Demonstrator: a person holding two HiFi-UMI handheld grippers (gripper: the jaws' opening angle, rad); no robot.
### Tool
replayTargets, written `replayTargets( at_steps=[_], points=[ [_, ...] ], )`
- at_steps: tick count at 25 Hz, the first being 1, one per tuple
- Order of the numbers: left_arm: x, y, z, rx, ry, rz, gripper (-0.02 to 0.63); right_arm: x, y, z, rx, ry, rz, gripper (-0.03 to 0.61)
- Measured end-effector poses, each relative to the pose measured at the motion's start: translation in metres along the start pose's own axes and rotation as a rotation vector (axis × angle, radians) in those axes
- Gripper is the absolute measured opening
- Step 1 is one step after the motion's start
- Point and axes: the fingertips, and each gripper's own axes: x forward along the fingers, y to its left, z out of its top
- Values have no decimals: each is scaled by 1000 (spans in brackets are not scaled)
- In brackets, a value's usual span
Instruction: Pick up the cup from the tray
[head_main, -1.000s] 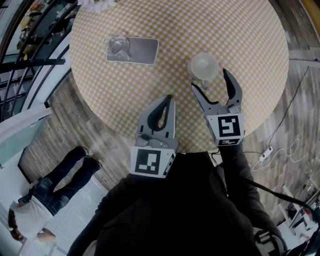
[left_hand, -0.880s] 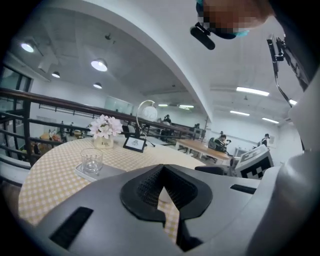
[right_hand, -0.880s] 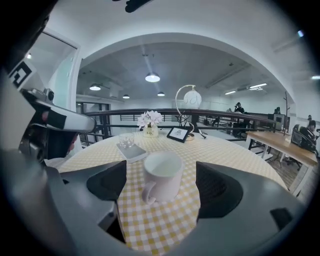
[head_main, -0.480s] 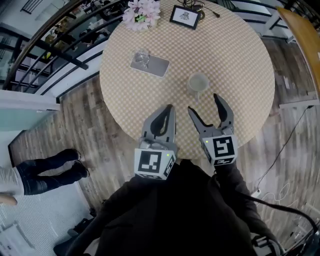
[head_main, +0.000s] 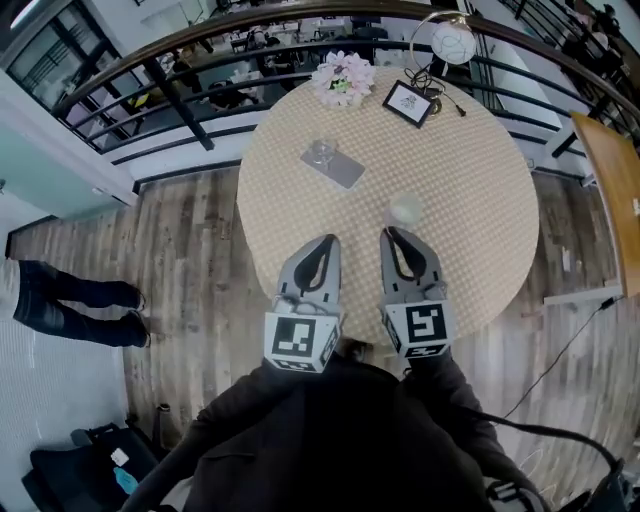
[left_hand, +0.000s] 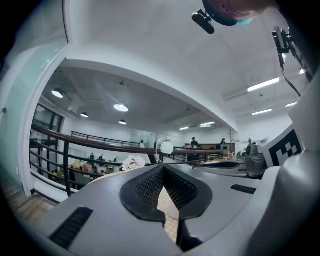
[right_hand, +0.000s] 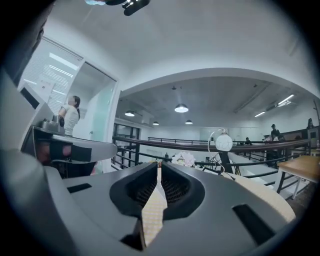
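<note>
1. The left hand-held gripper (head_main: 328, 242) is held above the near edge of the round counter (head_main: 480, 190). Its jaws are pressed together, with nothing between them.
2. The right hand-held gripper (head_main: 393, 235) is held just beside it, to the right. Its jaws have just been closing and are now pressed together, with nothing gripped.
3. The cup (head_main: 406, 211), pale and upright, is seen on the checked counter, just past the right hand-held gripper's tips in the head view. It is not between the jaws, and it stands apart from the tray.
4. The tray (head_main: 347, 172) lies farther off and to the left. A clear glass (head_main: 322, 152) stands on its far left end.
5. Along the far edge of the counter, a bunch of flowers (head_main: 343, 80), a framed card (head_main: 407, 102) and a round lamp (head_main: 452, 42) are set.
6. A dark railing (head_main: 180, 105) runs past the counter on the far side. At the left, a person's legs (head_main: 80, 300) are seen on the wooden floor (head_main: 190, 250).
</note>
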Motion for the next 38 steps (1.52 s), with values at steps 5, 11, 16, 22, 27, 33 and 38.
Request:
replayTargets(
  at_steps=[5,11,16,22,27,33,38],
  points=[
    [-22,4,15,0,-58,43,5,-7,20,9,3,7,44,28],
    [-31,13,16,-9,-50,48,5,-3,29,14,-7,14,58,28],
    [-28,22,20,-36,-82,43,5,9,33,11,0,7,65,28],
    [-18,42,20,-39,-77,44,6,33,35,4,10,32,57,28],
    [5,69,15,-55,-39,10,5,71,35,-8,39,95,18,29],
    [45,111,-16,-112,54,-37,5,132,32,-44,127,200,-30,29],
    [79,147,-42,-160,116,-64,5,187,25,-73,230,274,-58,67]
  ],
)
